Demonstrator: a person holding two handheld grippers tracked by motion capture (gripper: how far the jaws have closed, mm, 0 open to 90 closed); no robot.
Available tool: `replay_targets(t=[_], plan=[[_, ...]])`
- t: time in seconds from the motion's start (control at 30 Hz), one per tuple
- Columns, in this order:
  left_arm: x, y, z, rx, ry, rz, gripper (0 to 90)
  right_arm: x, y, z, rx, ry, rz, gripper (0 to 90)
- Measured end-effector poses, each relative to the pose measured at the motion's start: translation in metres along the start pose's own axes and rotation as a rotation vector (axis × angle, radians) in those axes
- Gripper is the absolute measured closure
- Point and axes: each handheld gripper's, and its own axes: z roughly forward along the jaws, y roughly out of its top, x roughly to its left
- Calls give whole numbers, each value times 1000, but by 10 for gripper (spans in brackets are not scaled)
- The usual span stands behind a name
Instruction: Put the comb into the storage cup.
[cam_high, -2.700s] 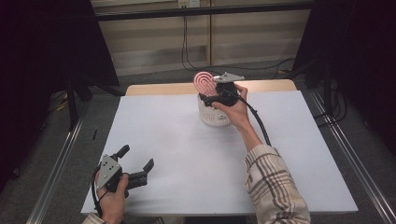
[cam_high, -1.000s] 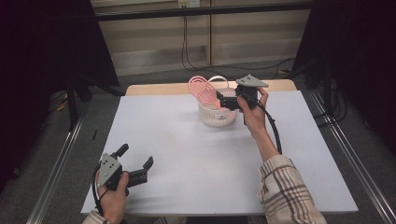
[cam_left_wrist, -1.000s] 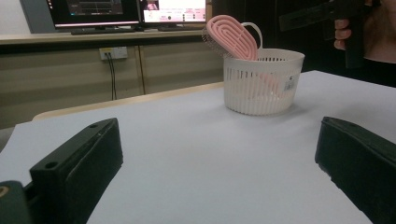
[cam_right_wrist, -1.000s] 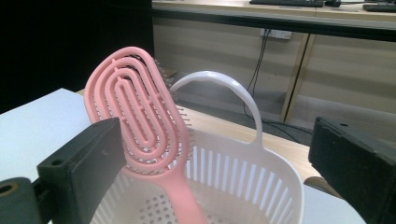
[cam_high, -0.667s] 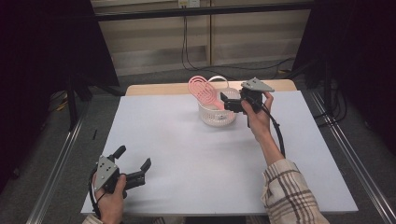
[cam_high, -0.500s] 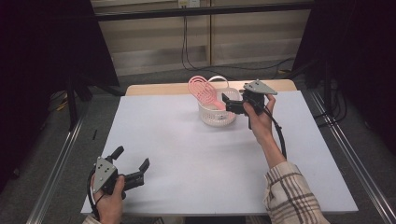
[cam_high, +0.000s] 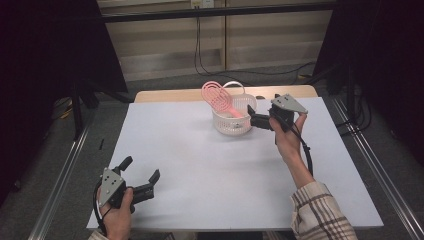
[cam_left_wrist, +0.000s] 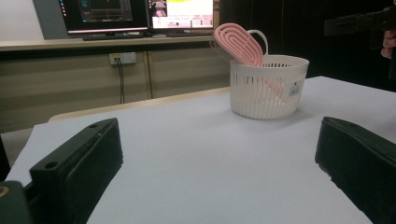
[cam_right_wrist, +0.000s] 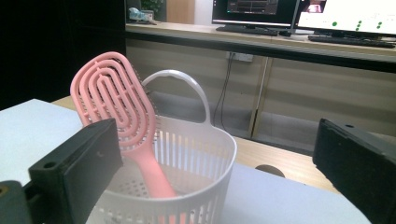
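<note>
- Two grippers are at work over the white table (cam_high: 225, 175), each held in one hand, with the white slotted basket (cam_high: 231, 122) as the landmark near the table's far edge.
- One pink hairbrush (cam_high: 220, 97) stands in that basket, handle down inside and its oval, looped head leaning out above the rim on the side away from the right gripper.
- In the right gripper view the hairbrush handle (cam_right_wrist: 156, 175) reaches the basket's perforated floor, and the basket's thin hoop handle (cam_right_wrist: 184, 79) arches up behind the brush head.
- The right gripper (cam_high: 256, 120) sits just beside the basket, at rim height, pointing toward it; its jaws stand wide apart and hold nothing, not touching the brush.
- The left gripper (cam_high: 142, 177) rests well away from the basket, at the table's near corner, low over the surface; its jaws are spread too and empty.
- Seen from the left gripper view, the basket (cam_left_wrist: 268, 86) stands far across bare table, with the brush head (cam_left_wrist: 240, 44) tilted above its rim.
</note>
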Motion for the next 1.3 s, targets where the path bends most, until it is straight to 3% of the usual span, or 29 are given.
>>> replay_targets(t=[0.37,0.77,0.83,1.3], plan=[[0,0,1,-4,-7,-4,8,-3,-12,-24,15,-31,18,3],[-2,0,2,3,-6,2,8,-5,-16,-54,0,-51,-11,6],[-2,0,2,3,-4,0,8,-6,-17,-59,-7,-42,9,6],[-1,0,2,5,-4,8,11,-6,-23,-90,-16,-36,-11,7]])
